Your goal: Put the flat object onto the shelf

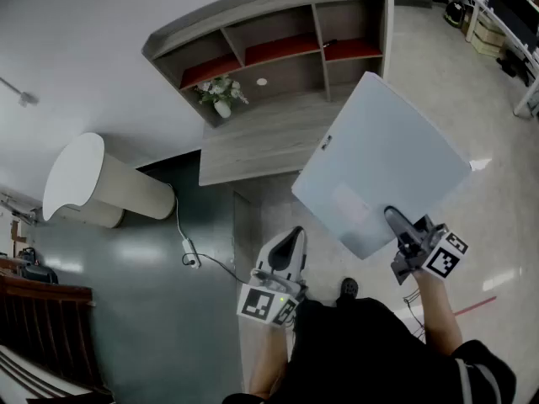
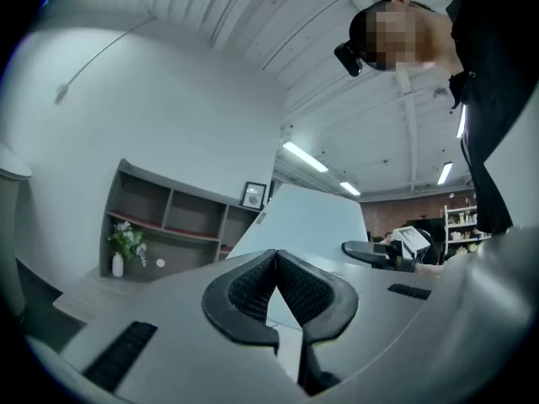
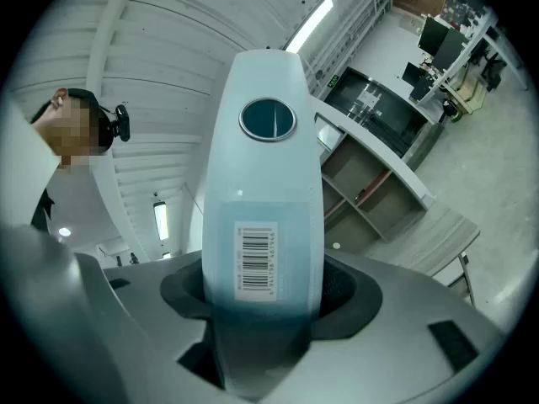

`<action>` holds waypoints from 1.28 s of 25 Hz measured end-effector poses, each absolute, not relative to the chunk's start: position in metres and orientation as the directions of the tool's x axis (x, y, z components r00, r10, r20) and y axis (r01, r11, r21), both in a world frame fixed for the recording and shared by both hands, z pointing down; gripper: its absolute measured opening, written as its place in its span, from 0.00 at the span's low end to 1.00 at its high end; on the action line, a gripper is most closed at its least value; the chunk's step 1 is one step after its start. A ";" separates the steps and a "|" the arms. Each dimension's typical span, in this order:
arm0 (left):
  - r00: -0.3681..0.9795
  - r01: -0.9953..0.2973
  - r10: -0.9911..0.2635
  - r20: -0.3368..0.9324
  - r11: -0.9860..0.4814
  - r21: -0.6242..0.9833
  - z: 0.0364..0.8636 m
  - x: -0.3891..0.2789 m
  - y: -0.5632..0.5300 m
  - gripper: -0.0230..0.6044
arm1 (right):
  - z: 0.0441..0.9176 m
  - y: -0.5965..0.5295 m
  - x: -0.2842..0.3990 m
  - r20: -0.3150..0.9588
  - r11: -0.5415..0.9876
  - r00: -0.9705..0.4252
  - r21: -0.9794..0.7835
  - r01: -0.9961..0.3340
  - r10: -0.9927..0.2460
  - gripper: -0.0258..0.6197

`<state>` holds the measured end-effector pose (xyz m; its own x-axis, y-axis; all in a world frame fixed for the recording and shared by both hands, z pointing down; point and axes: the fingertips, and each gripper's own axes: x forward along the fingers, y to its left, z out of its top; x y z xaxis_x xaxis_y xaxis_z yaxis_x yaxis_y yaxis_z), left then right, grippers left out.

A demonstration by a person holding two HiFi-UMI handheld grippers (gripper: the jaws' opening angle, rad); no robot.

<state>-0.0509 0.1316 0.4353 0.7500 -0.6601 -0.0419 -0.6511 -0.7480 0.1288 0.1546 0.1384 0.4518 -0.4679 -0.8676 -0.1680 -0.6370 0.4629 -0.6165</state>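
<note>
Right gripper view, flat object [image 3: 266,167] standing between jaws, right gripper [image 3: 264,293] clamping its edge, left gripper [image 2: 276,263] closed on nothing.

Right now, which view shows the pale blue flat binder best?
Head view: the pale blue flat binder shows its whole broad face, gripped at the lower edge by the right claw. The right gripper view shows only its spine with a barcode label. The left gripper view catches part of it behind the shut left claw.
</note>
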 end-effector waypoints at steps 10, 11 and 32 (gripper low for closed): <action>0.755 -0.645 -0.655 -0.019 -0.748 0.157 0.437 -0.035 0.146 0.06 | 0.442 0.152 0.158 -0.193 0.479 -0.469 -0.617 -0.625 -0.862 0.48; 0.753 -0.647 -0.657 -0.019 -0.746 0.159 0.438 -0.034 0.148 0.06 | 0.442 0.152 0.158 -0.191 0.481 -0.474 -0.619 -0.621 -0.859 0.48; 0.753 -0.641 -0.657 -0.037 -0.744 0.189 0.443 -0.063 0.105 0.06 | 0.443 0.103 0.116 -0.139 0.453 -0.480 -0.624 -0.637 -0.866 0.48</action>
<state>-0.0629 0.1051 0.4429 0.7526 -0.6574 -0.0371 -0.6407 -0.7442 0.1891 0.1164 0.1028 0.4427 -0.4800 -0.8662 -0.1388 -0.6372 0.4530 -0.6236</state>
